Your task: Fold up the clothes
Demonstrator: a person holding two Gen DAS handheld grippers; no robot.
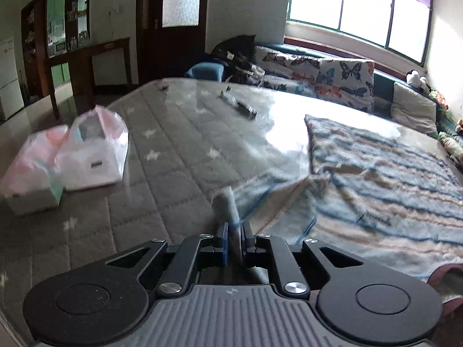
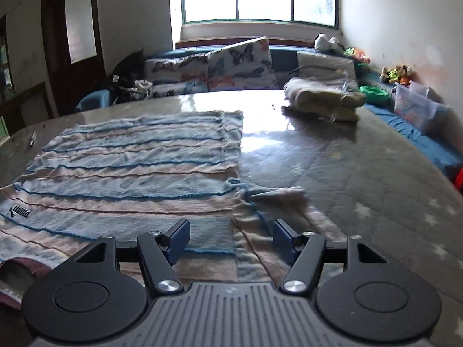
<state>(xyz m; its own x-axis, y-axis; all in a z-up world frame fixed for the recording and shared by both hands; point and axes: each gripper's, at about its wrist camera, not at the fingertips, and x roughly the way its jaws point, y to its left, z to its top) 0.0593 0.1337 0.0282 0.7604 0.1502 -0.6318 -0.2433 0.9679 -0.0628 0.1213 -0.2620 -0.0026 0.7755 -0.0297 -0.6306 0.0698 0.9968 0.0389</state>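
Observation:
A blue, white and beige striped shirt [image 1: 385,170] lies spread flat on the grey quilted mattress [image 1: 162,144]. My left gripper [image 1: 234,231] is shut on the shirt's left sleeve [image 1: 228,202], which bunches up between the blue pads. In the right wrist view the shirt [image 2: 130,173] fills the left half, with a black logo [image 2: 20,211] near its left edge. My right gripper [image 2: 231,237] is open and empty, low over the shirt's near right part, beside the right sleeve [image 2: 277,195].
Two white boxes in clear plastic bags [image 1: 66,162] sit on the mattress at the left. A dark narrow object [image 1: 238,105] lies farther back. A pile of pale folded cloth [image 2: 321,98] sits at the far right. Butterfly-print cushions [image 2: 225,66] line the window side.

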